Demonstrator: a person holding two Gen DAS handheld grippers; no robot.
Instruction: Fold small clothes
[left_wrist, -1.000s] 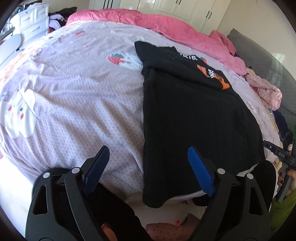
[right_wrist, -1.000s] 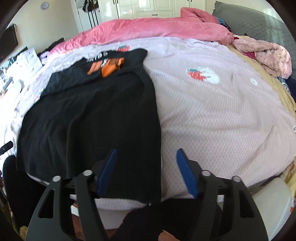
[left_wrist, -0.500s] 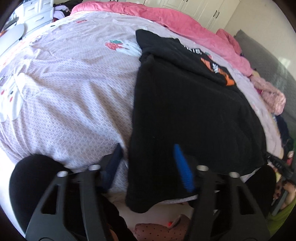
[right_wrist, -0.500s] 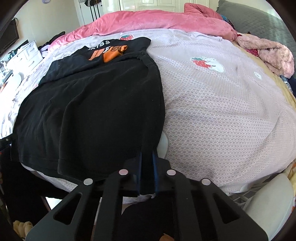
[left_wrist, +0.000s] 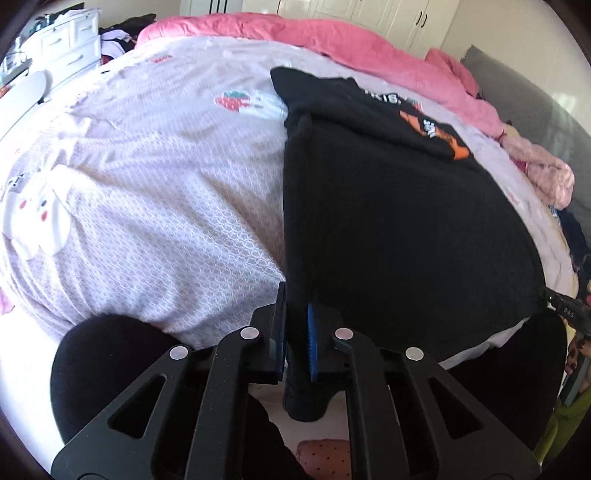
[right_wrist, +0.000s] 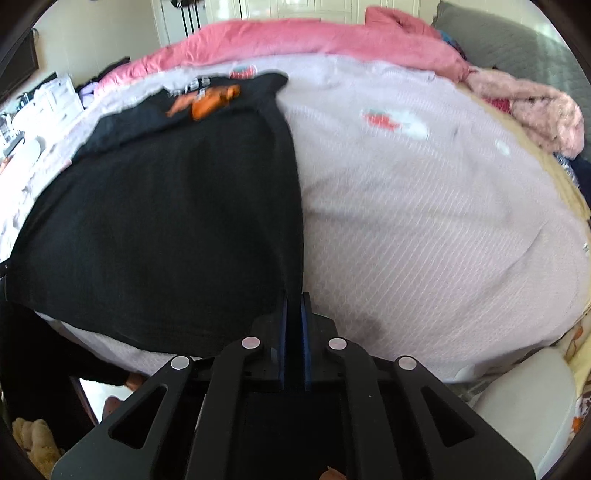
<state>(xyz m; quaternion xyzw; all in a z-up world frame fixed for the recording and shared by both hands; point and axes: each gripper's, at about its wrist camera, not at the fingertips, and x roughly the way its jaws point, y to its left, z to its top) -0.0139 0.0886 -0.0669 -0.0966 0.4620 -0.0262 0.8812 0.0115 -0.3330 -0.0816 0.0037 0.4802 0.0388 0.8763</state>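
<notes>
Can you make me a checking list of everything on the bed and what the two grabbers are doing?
Surface: lilac patterned bedsheet with strawberry prints, rumpled.
Job's things: black knit garment with an orange print, spread flat, its near corners hanging off the bed edge.
Clutter: pink quilt bunched along the far side; fluffy pale pink blanket at the right edge.
Grippers: left gripper has just closed on the garment's near left corner; right gripper is shut on the near right corner.
Cables: nothing seen.
Surroundings: white drawer unit, white wardrobe doors, grey padded headboard.
</notes>
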